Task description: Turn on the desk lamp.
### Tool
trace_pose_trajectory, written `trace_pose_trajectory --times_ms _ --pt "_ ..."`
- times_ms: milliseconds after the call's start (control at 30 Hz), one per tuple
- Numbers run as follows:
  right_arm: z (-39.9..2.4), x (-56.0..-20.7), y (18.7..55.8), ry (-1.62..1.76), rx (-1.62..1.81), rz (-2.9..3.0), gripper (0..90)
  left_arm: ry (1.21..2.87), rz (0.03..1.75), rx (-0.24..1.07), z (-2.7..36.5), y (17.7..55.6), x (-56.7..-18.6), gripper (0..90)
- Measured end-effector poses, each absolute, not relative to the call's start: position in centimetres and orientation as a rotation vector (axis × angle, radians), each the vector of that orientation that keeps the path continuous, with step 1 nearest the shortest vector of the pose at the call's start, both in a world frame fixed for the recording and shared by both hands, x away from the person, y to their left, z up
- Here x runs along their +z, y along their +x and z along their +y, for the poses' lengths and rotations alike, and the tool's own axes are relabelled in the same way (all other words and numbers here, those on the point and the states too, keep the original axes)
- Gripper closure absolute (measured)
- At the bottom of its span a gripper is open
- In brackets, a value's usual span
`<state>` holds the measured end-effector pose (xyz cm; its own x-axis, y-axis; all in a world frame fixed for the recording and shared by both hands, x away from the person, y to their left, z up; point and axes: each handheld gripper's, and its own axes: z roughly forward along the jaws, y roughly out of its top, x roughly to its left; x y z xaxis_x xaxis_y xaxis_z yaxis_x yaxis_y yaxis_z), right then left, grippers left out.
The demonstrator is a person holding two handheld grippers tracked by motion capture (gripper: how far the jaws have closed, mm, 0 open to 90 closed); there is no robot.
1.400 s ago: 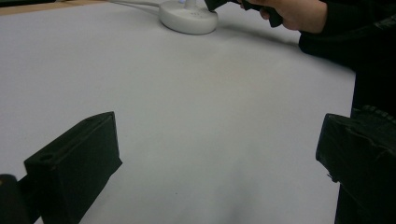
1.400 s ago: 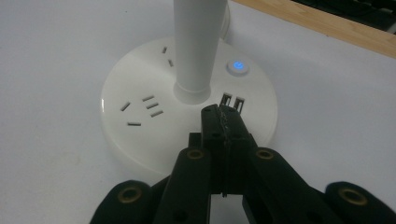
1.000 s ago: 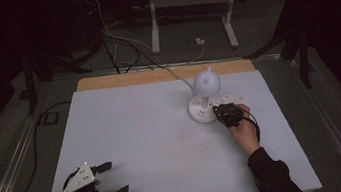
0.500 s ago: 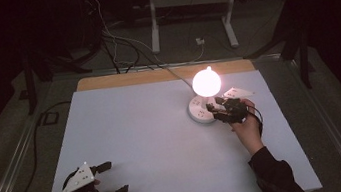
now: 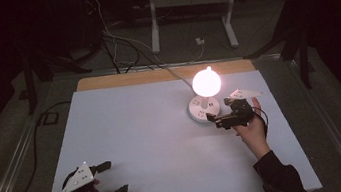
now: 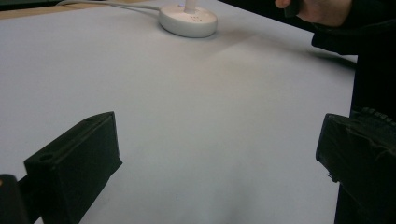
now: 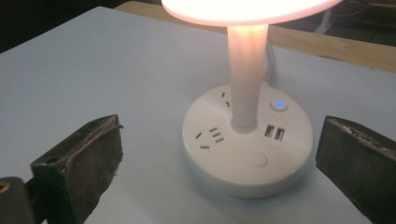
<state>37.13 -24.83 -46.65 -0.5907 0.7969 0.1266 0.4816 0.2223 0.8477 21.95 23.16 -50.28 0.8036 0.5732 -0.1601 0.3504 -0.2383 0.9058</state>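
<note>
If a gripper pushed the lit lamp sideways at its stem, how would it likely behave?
The lamp would probably slide rather than tip: its round base is wide and flat. Its cord may tug back. The smooth white plastic likely slips on the tabletop.

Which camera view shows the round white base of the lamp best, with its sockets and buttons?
The right gripper view: the lamp base is close, so sockets, USB ports and the lit blue button are clear. The high view shows it small beneath the glowing shade. The left gripper view shows it far off, without details.
</note>
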Motion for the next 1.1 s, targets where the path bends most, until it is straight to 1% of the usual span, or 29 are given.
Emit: trace_pose_trajectory --times_ms 500,1100 --pt "-26.3 -46.8 33.5 1.137 1.279 2.246 0.0 1.848 0.706 0.241 23.2 21.9 -50.3 0.3" --pt "-28.7 -49.3 28.3 1.187 1.230 2.286 0.0 1.840 0.705 0.248 23.4 21.7 -50.2 0.3"
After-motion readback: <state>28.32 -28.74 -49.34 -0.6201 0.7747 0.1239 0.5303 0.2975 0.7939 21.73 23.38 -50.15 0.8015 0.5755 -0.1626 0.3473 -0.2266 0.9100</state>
